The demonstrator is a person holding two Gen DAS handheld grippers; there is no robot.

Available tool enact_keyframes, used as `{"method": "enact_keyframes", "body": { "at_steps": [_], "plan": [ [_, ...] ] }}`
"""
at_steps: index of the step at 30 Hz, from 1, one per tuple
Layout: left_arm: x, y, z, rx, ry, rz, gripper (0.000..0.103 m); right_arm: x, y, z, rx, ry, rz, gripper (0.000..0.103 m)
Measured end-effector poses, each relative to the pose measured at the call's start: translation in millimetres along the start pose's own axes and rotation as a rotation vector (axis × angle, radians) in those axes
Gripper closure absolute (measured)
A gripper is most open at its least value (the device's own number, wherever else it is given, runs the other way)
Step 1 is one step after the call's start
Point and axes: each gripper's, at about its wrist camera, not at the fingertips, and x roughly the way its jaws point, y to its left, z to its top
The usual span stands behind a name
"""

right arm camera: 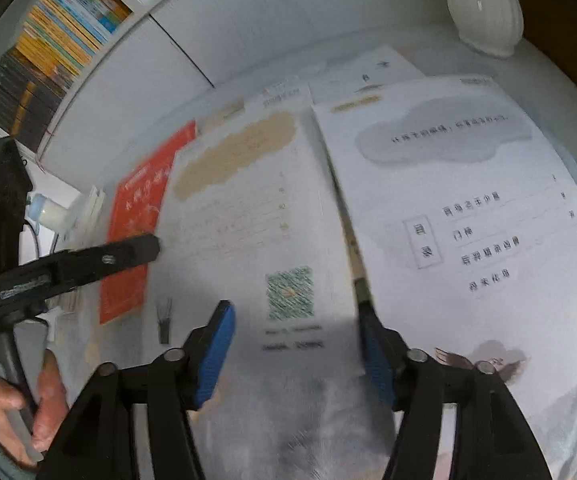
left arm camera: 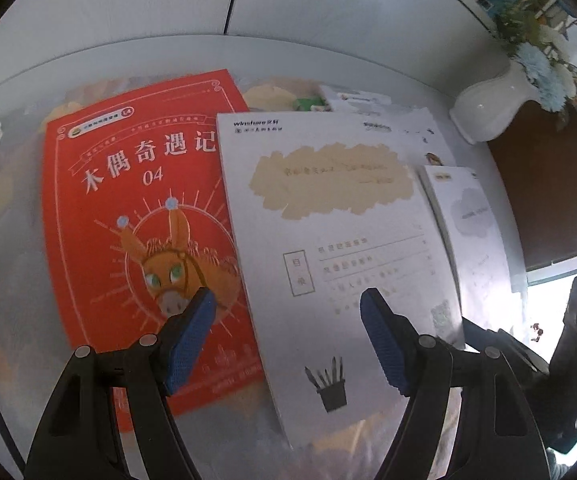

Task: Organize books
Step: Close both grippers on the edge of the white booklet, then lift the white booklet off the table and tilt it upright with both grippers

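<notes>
A pale grey table (left arm camera: 328, 60) against a white wall carries overlapping books: a red paperback with a donkey's head (left arm camera: 136, 216) on the left, a white booklet with a beige blotch (left arm camera: 328, 216) lapping over it, and a white booklet with a grey cloud (right arm camera: 460, 208) beside a white ceramic vase (left arm camera: 488, 108). The left claw (left arm camera: 284, 308) and right claw (right arm camera: 296, 320) hover above them, both wide and holding nothing.

Soft, cool daylight lights both fisheye views, blowing out a bright window patch (left arm camera: 568, 276) at the left wrist view's right edge, while motion blur smears the white printed booklet (right arm camera: 468, 216) and straight lines bow toward dark vignetted corners.
</notes>
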Motion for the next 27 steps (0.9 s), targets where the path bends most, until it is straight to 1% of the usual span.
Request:
{"method": "enact_keyframes", "body": {
  "at_steps": [2,3,4,5,6,8,11,15,18,21,23,25,27],
  "plan": [
    [0.2,-1.1,-0.2,0.016,-0.009,-0.011,0.03,2.4,4.3,0.1,-0.02,0.0,-0.016,0.039],
    [0.1,-1.8,-0.1,0.023,-0.008,-0.017,0.03,0.8,5.8,-0.5,-0.028,0.0,-0.005,0.039],
    [0.0,-3.1,-1.9,0.035,-0.005,-0.032,0.027,-0.7,5.9,-1.9,-0.026,0.007,0.041,0.039],
    [0.1,-5.4,-4.4,0.05,-0.008,-0.023,0.027,-0.8,5.5,-3.8,-0.022,0.02,0.077,0.039],
    [-0.1,-8.4,-7.7,0.07,-0.01,-0.014,0.027,0.1,5.9,-5.8,-0.019,0.033,0.096,0.04],
    [-1.0,-13.8,-16.1,0.107,-0.008,-0.014,0.027,-4.1,7.8,-10.5,-0.034,0.03,0.086,0.04],
    [-5.1,-19.0,-29.8,0.123,0.011,-0.037,0.027,-13.1,4.2,-19.8,-0.052,0.02,0.075,0.04],
    [-13.6,-27.8,-65.3,0.115,0.035,-0.08,0.027,-25.2,-0.4,-37.8,-0.075,0.029,0.056,0.043],
    [-16.9,-36.6,-100.9,0.113,0.061,-0.106,0.027,-38.6,-5.5,-62.1,-0.118,0.054,0.032,0.044],
    [-22.1,-46.1,-138.6,0.121,0.093,-0.11,0.027,-49.7,-15.2,-90.7,-0.124,0.111,0.061,0.044],
    [-26.9,-51.9,-160.4,0.151,0.135,-0.12,0.027,-56.9,-21.3,-110.7,-0.132,0.173,0.113,0.044],
    [-30.8,-53.4,-175.3,0.165,0.167,-0.144,0.027,-63.2,-24.1,-124.2,-0.167,0.223,0.145,0.044],
    [-31.1,-51.8,-180.8,0.16,0.17,-0.131,0.027,-68.5,-31.5,-127.4,-0.157,0.226,0.172,0.045]
  ]
}}
